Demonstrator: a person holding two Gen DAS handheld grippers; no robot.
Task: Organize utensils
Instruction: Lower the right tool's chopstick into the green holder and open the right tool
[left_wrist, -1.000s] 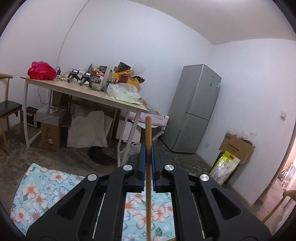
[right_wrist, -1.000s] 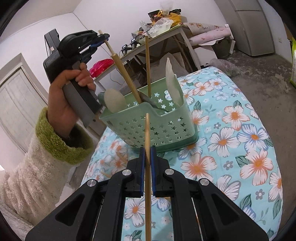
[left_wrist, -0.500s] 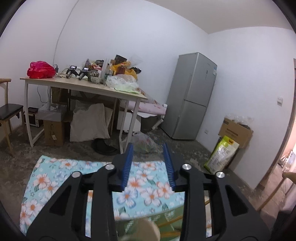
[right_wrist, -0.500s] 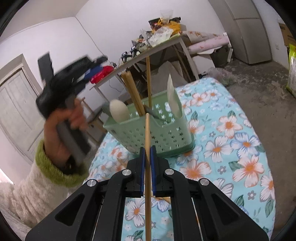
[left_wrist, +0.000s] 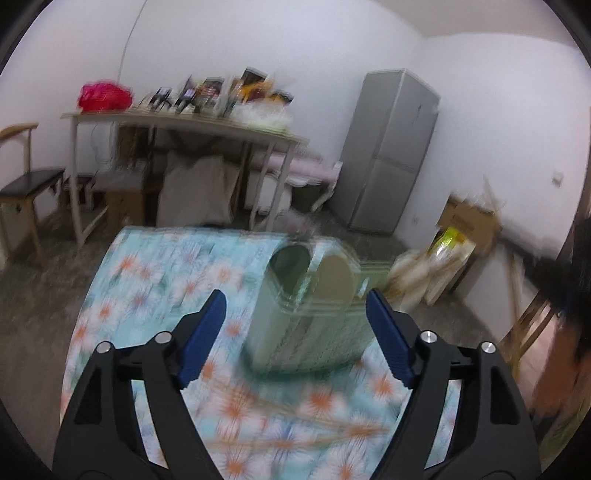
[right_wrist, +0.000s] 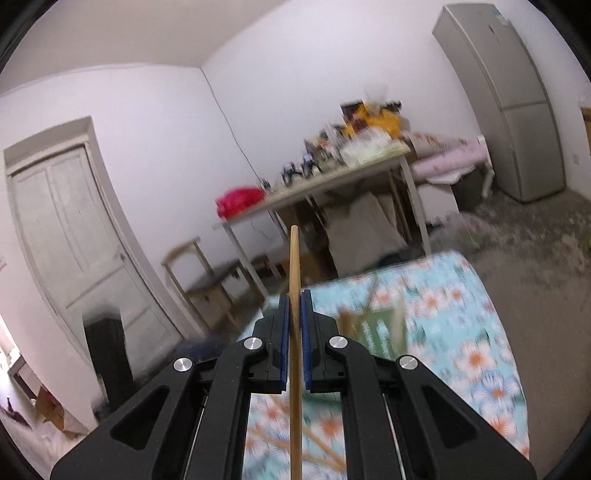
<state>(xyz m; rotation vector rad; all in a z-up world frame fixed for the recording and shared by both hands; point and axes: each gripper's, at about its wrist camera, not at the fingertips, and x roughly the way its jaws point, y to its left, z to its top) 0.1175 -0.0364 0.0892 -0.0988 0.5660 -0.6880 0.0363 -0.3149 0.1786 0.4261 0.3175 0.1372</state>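
Observation:
In the blurred left wrist view the green utensil basket (left_wrist: 306, 332) stands on the floral cloth (left_wrist: 155, 280). My left gripper (left_wrist: 295, 317) hovers just in front of it, jaws opening wide, with nothing between them. Loose wooden chopsticks (left_wrist: 325, 432) lie on the cloth below the gripper. In the right wrist view my right gripper (right_wrist: 294, 314) is shut on a wooden chopstick (right_wrist: 294, 266) that stands upright above the pads. The basket (right_wrist: 373, 328) shows partly behind its right finger, blurred. More chopsticks (right_wrist: 317, 450) lie on the cloth under it.
A cluttered long table (right_wrist: 332, 181) with a red bag (right_wrist: 240, 197) stands behind the cloth, with a wooden chair (right_wrist: 207, 284) to its left. A grey fridge (left_wrist: 388, 155) is in the far corner. Boxes and bags (left_wrist: 458, 236) line the right wall, a door (right_wrist: 74, 236) the left.
My left gripper let go of its chopstick, opened wide and dropped towards the basket. My right gripper rose with its chopstick, so the basket sank low in its view.

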